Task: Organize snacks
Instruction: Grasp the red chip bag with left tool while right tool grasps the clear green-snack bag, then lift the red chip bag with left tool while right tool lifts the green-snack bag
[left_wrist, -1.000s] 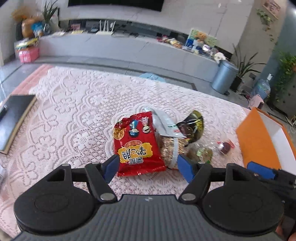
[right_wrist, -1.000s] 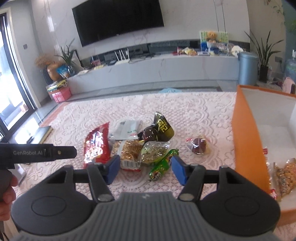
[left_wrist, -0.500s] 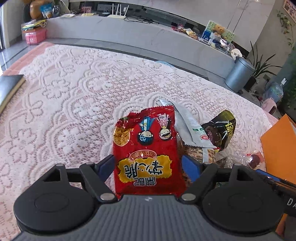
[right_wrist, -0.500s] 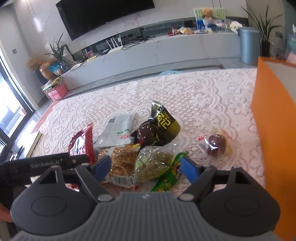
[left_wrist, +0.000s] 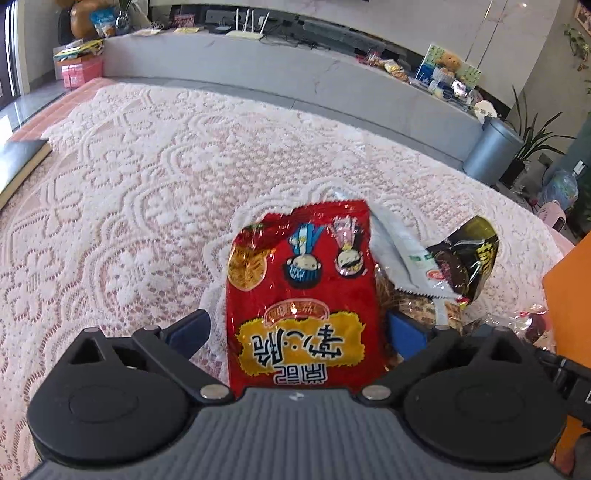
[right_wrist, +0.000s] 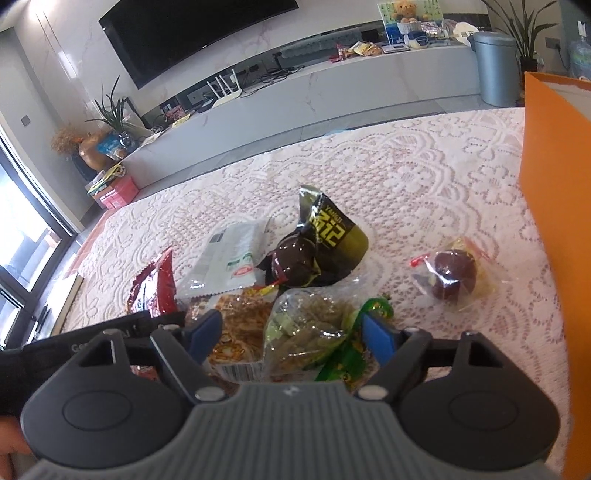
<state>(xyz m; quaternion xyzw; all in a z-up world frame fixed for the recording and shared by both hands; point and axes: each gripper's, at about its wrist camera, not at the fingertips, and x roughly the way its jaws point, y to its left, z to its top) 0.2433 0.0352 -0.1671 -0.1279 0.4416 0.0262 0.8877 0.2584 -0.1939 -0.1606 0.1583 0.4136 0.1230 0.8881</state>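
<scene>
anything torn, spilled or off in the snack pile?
No spill or tear shows. The snacks lie in a loose overlapping heap on the lace tablecloth: the white sachet rests partly on other packs, the black-and-yellow pack is crumpled, and one clear-wrapped dark snack sits apart near the orange box.

Lace-covered surface with snacks

A red packet, a white sachet, a black-and-yellow wrapper and a clear-wrapped dark ball lie mid-frame; an orange box stands at the right edge, a dark book at far left.
</scene>
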